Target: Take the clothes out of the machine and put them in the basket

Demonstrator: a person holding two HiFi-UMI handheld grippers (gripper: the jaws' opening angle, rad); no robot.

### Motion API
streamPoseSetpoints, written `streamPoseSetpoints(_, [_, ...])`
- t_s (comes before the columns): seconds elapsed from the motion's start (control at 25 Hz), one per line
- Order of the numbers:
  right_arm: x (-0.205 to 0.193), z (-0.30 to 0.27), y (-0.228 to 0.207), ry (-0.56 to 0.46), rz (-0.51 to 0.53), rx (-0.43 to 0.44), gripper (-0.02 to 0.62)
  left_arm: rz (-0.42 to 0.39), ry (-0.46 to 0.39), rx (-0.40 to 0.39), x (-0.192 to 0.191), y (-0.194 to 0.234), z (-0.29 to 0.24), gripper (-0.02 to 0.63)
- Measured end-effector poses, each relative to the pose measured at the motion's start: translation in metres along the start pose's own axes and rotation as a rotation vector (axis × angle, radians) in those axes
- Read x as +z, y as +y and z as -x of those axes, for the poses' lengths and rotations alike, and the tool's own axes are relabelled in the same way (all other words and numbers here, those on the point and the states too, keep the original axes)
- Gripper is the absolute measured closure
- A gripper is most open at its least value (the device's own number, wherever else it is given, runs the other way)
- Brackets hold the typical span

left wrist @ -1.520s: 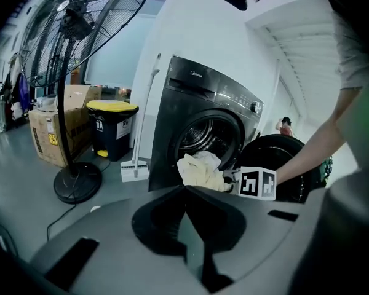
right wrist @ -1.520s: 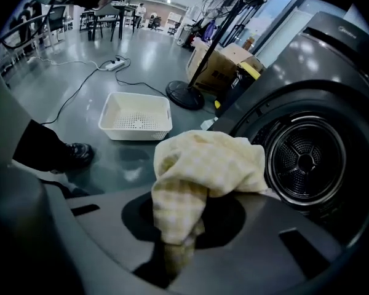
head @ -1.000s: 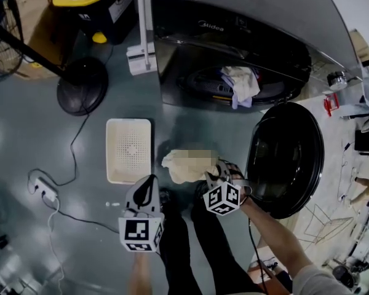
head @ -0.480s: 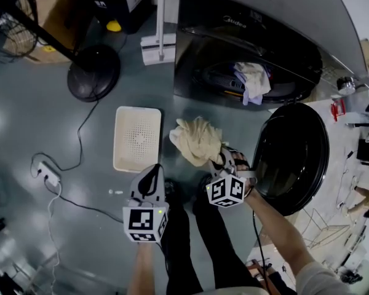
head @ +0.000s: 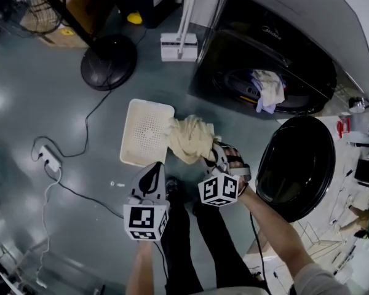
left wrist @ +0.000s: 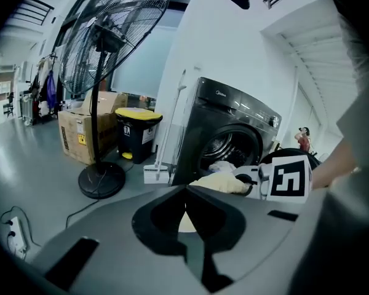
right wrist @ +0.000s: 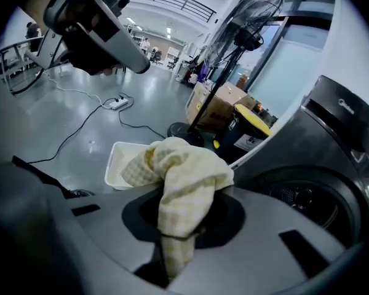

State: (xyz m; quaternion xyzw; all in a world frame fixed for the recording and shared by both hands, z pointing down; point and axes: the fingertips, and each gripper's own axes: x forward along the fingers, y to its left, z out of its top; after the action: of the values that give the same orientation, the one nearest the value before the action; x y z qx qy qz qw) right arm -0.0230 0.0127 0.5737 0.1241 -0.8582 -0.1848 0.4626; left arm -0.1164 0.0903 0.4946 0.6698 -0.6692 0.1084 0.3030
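A cream checked cloth (head: 190, 139) hangs bunched from my right gripper (head: 210, 157), which is shut on it; in the right gripper view the cloth (right wrist: 181, 177) drapes over the jaws and hides their tips. It hangs over the right edge of the cream basket (head: 141, 134) on the floor; the basket's rim (right wrist: 114, 160) shows just beyond it. My left gripper (head: 151, 178) hovers near the basket's near edge, its jaws closed together on nothing (left wrist: 186, 194). More clothes (head: 267, 90) hang out of the washing machine's (head: 283, 35) drum opening.
The machine's round black door (head: 295, 165) stands open to the right. A fan's base (head: 109, 61) and cable, a white dustpan (head: 178, 47) and a power strip (head: 46, 158) lie on the grey floor. The person's legs (head: 178, 244) are below the grippers.
My right gripper has carried the cream cloth left, from the floor in front of the machine to the basket's right edge. My left gripper has shifted slightly.
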Motion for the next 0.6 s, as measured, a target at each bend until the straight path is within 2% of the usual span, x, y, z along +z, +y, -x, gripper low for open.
streamPoseSetpoints(0.6, [0.146,-0.057,0.047,-0.18,0.168,0.083,0.517,0.111,-0.026,0.153,-0.033,0.083,0.056,0.588])
